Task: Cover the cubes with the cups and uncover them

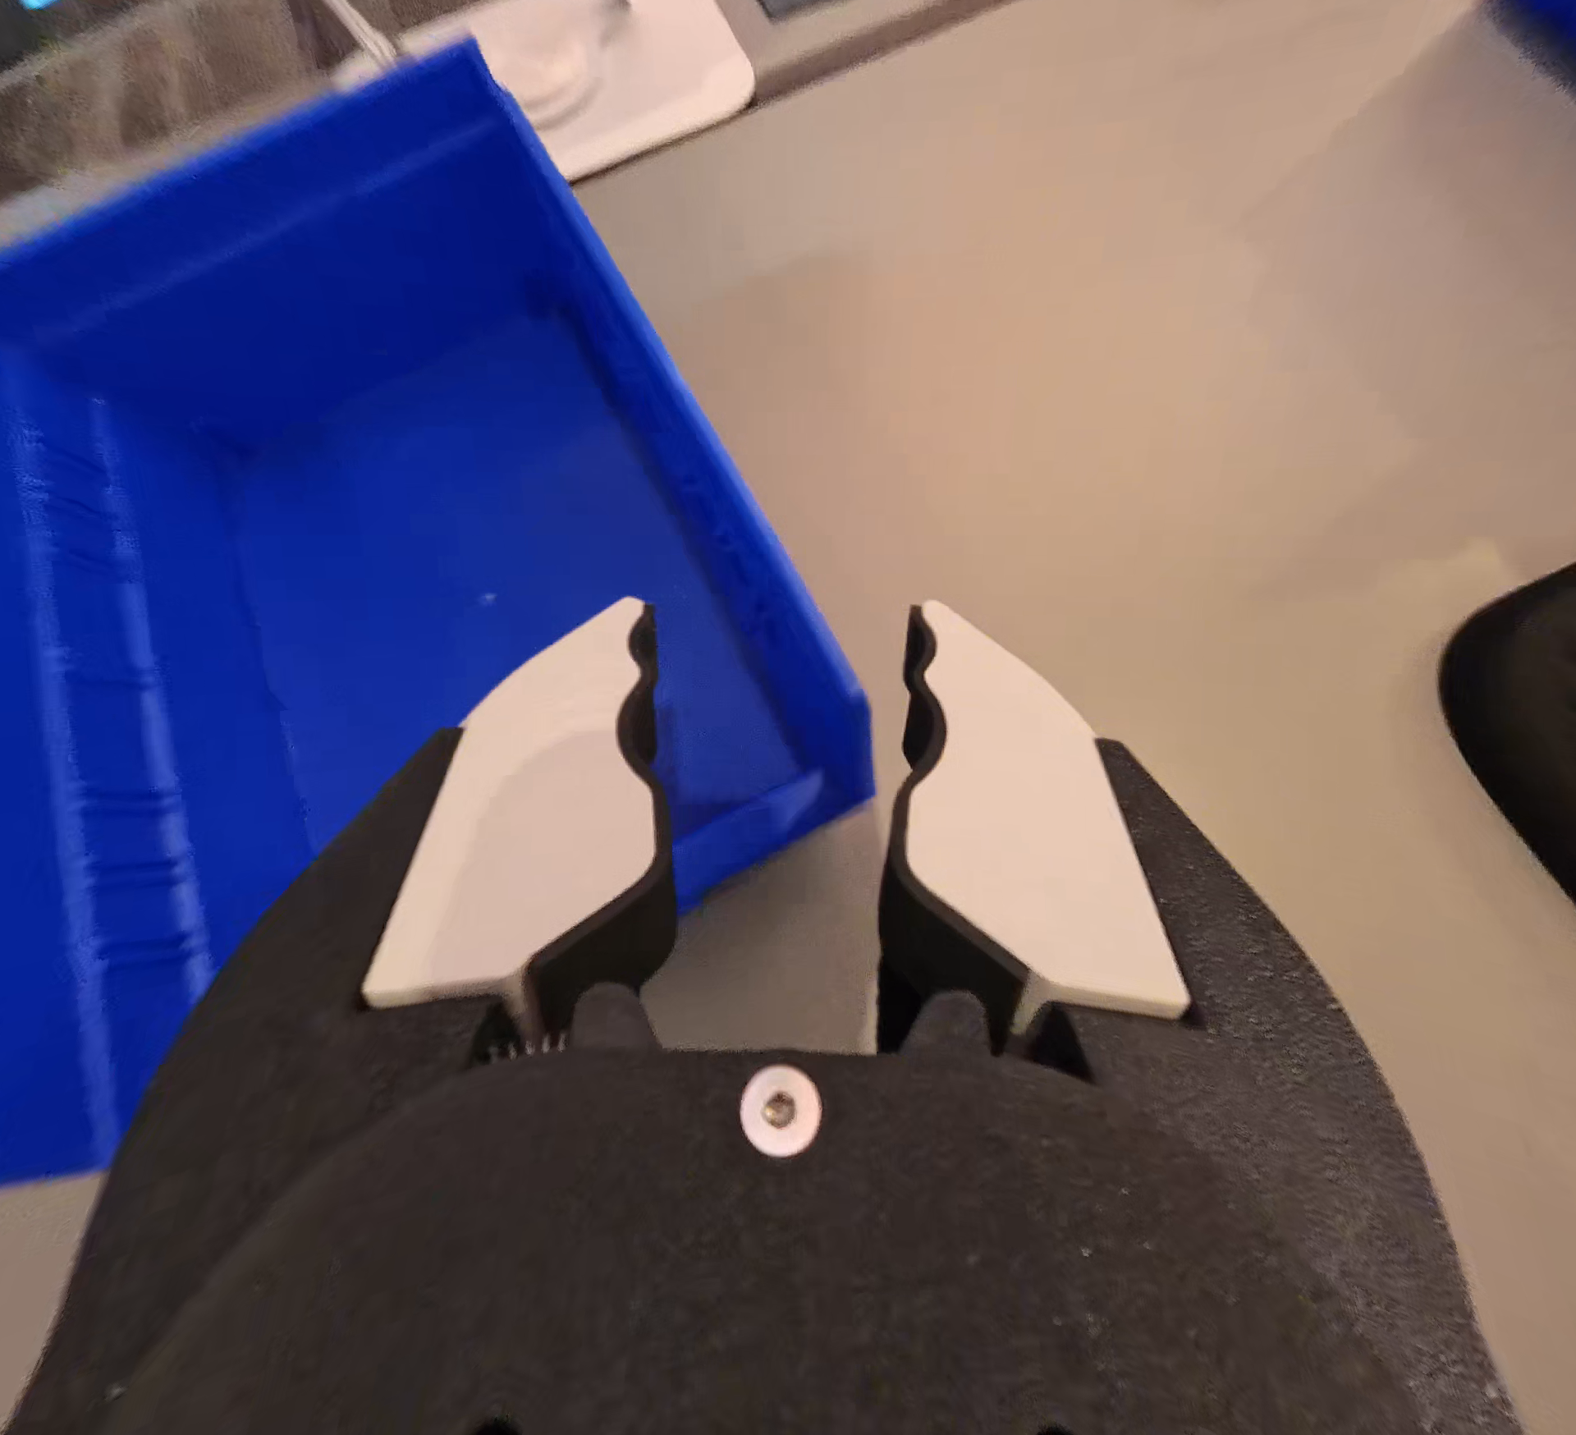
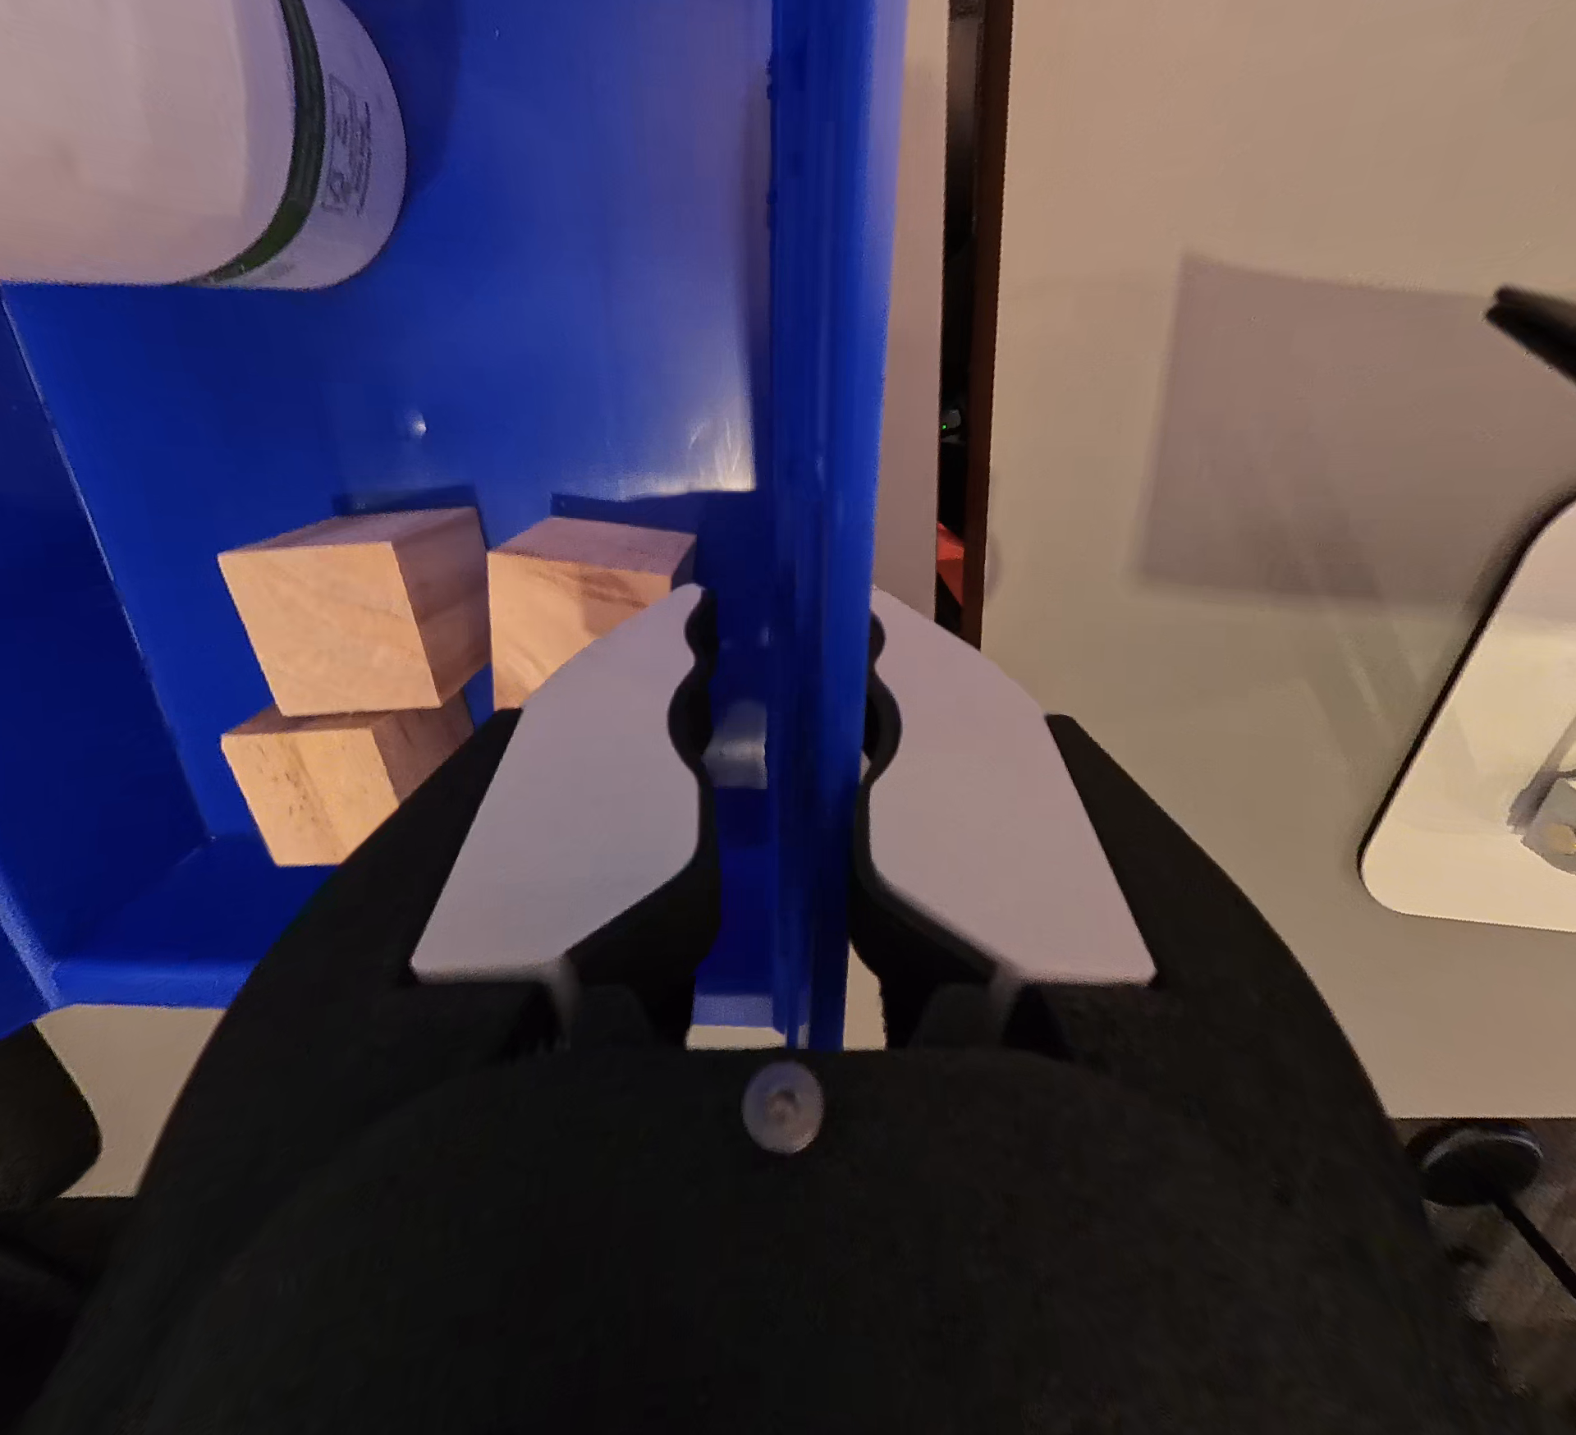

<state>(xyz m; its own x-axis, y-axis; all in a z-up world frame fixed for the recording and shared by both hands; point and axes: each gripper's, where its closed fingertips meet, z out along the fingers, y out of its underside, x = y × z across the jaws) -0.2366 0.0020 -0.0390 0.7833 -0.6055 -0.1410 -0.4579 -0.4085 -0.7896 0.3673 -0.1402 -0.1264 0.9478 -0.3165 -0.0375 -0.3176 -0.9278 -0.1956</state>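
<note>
White cup [image 2: 170,72] runs off the top-left edge — rim unseen. The right tool [image 2: 785,601] hides part of the lower cube [image 2: 324,780] and the far cube [image 2: 580,592]. Left view's background — blurred.

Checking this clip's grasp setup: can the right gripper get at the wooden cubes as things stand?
Probably not yet. The right gripper is shut on the blue bin's wall, so it must let go first; the wooden cubes lie uncovered just left of it.

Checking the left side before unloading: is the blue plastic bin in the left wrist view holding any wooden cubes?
No: the blue plastic bin shows only its bare floor, and the open left gripper holds nothing.
</note>
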